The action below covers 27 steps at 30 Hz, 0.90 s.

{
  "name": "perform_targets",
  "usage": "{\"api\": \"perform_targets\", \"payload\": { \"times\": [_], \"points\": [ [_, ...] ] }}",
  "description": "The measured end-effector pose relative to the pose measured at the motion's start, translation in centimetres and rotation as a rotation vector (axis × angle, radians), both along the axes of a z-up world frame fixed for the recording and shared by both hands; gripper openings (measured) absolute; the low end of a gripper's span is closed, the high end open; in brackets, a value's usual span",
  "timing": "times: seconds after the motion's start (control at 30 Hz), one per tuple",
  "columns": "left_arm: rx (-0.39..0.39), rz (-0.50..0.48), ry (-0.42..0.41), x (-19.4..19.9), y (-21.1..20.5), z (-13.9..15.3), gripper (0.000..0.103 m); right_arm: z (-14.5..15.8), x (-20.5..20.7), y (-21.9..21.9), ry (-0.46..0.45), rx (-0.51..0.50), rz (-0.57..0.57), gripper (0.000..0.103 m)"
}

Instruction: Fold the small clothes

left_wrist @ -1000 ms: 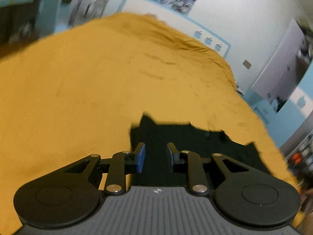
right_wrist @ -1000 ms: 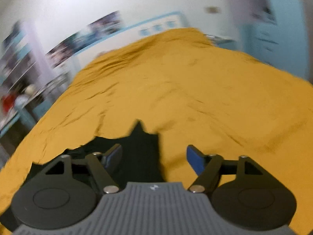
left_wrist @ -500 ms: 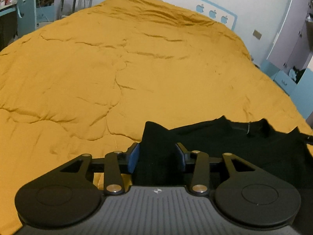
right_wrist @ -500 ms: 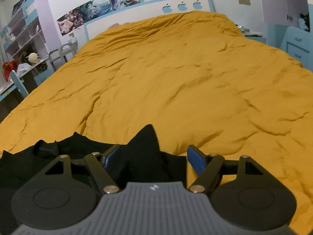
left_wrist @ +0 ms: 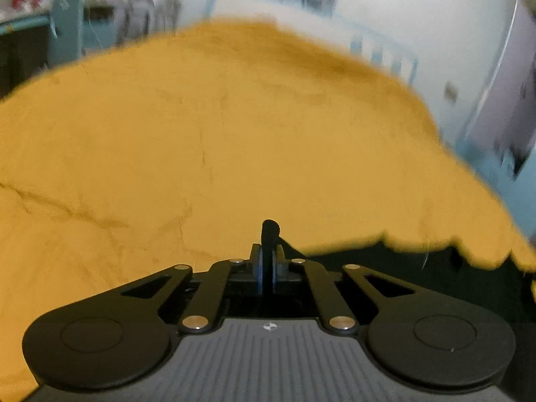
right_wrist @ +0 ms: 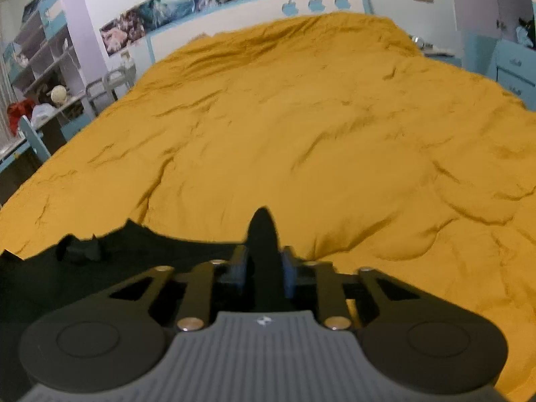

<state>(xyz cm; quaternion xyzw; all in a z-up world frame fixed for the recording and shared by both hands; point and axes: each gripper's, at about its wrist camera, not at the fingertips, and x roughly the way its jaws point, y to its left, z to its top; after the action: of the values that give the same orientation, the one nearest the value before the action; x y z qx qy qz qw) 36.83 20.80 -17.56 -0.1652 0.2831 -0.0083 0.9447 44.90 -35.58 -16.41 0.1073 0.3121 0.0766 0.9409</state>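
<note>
A black garment [left_wrist: 418, 268] lies on the near part of a bed under a mustard-yellow cover [left_wrist: 234, 150]. My left gripper [left_wrist: 267, 255] is shut on a pinched fold of the garment, which sticks up between the blue pads. The rest of the cloth spreads to the right. In the right wrist view my right gripper [right_wrist: 263, 258] is shut on another pointed fold of the black garment [right_wrist: 110, 261], and the cloth spreads to the left over the yellow cover [right_wrist: 318, 134]. The left view is blurred by motion.
A white and blue headboard [right_wrist: 301, 6] with apple cut-outs stands at the far end. Shelves [right_wrist: 43, 47], a chair and a desk stand on the left of the bed. Blue drawers [right_wrist: 512, 67] stand on the right.
Both grippers have closed from open onto folds of the black garment. The left view has swung and gone blurred.
</note>
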Motion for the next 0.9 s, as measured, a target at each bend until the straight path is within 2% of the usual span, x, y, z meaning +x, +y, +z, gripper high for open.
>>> {"api": "perform_targets", "payload": {
  "times": [0.03, 0.07, 0.23, 0.3, 0.4, 0.5, 0.53, 0.6, 0.67, 0.73, 0.77, 0.83, 0.9],
  "points": [
    [-0.013, 0.013, -0.046, -0.5, 0.2, 0.4, 0.005, 0.4, -0.3, -0.2, -0.029, 0.012, -0.009, 0.009],
    [-0.014, 0.027, -0.054, -0.5, 0.3, 0.4, 0.005, 0.5, -0.6, -0.4, -0.047, 0.023, -0.016, 0.009],
    [-0.025, 0.067, 0.130, 1.8, 0.8, -3.6, 0.005, -1.9, 0.8, -0.5, 0.049, 0.011, -0.072, 0.009],
    [-0.037, 0.064, 0.150, 2.1, 0.9, -4.7, 0.006, -2.7, 1.1, -0.4, 0.067, 0.008, -0.080, 0.010],
    [-0.046, 0.064, 0.155, 2.2, 1.3, -4.5, 0.010, -2.7, 1.1, -0.3, 0.062, -0.003, -0.089, 0.010],
    [-0.051, 0.074, 0.153, 1.7, 1.8, -3.0, 0.020, -2.1, 0.9, 0.1, 0.050, -0.027, -0.112, 0.020],
    [-0.053, 0.087, 0.151, 1.2, 1.9, -2.1, 0.021, -1.4, 0.4, 0.3, 0.036, -0.040, -0.136, 0.030],
    [-0.039, 0.087, 0.126, -0.4, 1.2, -0.4, 0.021, 0.7, -1.2, 0.4, 0.007, -0.034, -0.164, 0.038],
    [-0.020, 0.047, 0.091, -2.4, 0.2, 2.1, 0.023, 2.6, -3.2, 1.1, -0.018, 0.009, -0.124, 0.037],
    [-0.033, -0.010, 0.074, -5.2, -1.2, 3.9, 0.030, 4.6, -6.0, 2.2, -0.021, 0.081, -0.066, 0.038],
    [-0.047, -0.039, 0.079, -6.8, -2.3, 4.6, 0.034, 5.4, -7.5, 3.0, -0.024, 0.116, -0.027, 0.039],
    [-0.090, -0.078, 0.081, -10.0, -4.5, 5.3, 0.040, 6.3, -10.6, 5.1, -0.025, 0.154, 0.038, 0.047],
    [-0.161, -0.127, 0.078, -12.9, -6.9, 5.2, 0.044, 6.2, -13.9, 7.6, -0.022, 0.201, 0.107, 0.049]
  ]
}}
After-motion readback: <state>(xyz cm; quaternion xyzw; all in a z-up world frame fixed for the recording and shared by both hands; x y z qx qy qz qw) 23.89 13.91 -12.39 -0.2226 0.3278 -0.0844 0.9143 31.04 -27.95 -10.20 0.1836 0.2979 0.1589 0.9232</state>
